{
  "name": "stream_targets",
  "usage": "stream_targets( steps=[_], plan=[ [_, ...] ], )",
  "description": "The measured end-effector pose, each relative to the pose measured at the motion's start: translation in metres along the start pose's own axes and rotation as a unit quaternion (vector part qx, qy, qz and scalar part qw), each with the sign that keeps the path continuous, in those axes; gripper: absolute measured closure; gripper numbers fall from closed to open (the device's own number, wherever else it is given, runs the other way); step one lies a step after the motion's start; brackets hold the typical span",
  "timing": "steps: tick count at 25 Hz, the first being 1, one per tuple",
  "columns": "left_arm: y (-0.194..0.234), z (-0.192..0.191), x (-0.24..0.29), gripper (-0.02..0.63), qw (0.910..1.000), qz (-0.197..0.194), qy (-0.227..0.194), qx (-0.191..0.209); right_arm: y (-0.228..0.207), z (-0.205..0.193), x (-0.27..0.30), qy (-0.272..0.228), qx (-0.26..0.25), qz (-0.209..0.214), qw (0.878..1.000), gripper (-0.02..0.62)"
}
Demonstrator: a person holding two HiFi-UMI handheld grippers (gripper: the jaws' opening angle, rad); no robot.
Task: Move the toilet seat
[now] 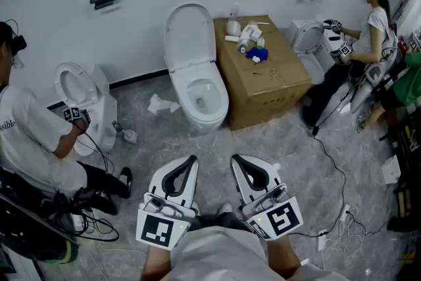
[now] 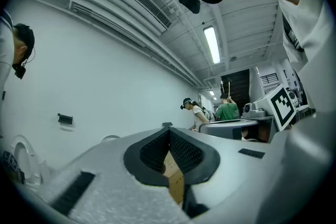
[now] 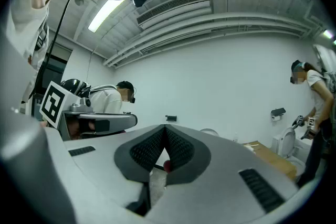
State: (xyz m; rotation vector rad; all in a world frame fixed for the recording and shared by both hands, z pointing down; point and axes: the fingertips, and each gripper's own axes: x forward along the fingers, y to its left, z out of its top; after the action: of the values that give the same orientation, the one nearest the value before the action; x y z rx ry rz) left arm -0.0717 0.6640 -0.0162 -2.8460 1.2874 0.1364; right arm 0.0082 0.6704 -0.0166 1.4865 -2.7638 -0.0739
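The left gripper (image 1: 191,159) and the right gripper (image 1: 235,158) are held low and level at six o'clock, close to the body, a pose judged to come ahead of any reach. The fingers of each are seen pressed fully together, with nothing between them. The toilet seat (image 1: 222,97) appears to lie down on the bowl at twelve o'clock, well apart from both grippers, while the lid (image 1: 189,29) is propped upright towards the wall. A cardboard box (image 1: 270,85) stands just beside the bowl at one o'clock. The seat is untouched, so an approach across the floor (image 1: 276,148) is judged necessary first.
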Motion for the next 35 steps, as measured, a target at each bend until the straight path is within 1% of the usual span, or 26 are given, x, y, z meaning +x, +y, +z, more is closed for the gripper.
stream_targets(
  steps=[4,7,14,18,25,35],
  plan=[
    [-0.014,0.000,0.002,0.597,1.0000,0.000,0.002,0.003,-0.005,0.001,-0.011,0.000,0.001,0.004,1.000,0.583],
    [-0.025,-0.001,0.009,0.595,1.0000,0.003,0.002,0.006,-0.014,0.002,-0.020,-0.009,0.006,0.006,1.000,0.583],
    [-0.048,-0.002,0.029,0.597,0.9996,0.024,0.013,0.006,-0.042,0.005,-0.038,-0.022,0.017,0.023,0.999,0.581],
    [-0.048,-0.004,0.038,0.597,0.9992,0.036,0.015,0.010,-0.053,0.000,-0.038,-0.018,0.022,0.027,0.999,0.581],
    [-0.024,-0.009,0.061,0.597,0.9993,0.032,0.017,0.011,-0.067,-0.005,-0.005,-0.012,0.021,0.027,0.999,0.583],
    [0.057,-0.015,0.096,0.597,0.9997,0.020,0.010,0.003,-0.079,-0.011,0.080,0.002,0.003,0.012,1.000,0.583]
  ],
)
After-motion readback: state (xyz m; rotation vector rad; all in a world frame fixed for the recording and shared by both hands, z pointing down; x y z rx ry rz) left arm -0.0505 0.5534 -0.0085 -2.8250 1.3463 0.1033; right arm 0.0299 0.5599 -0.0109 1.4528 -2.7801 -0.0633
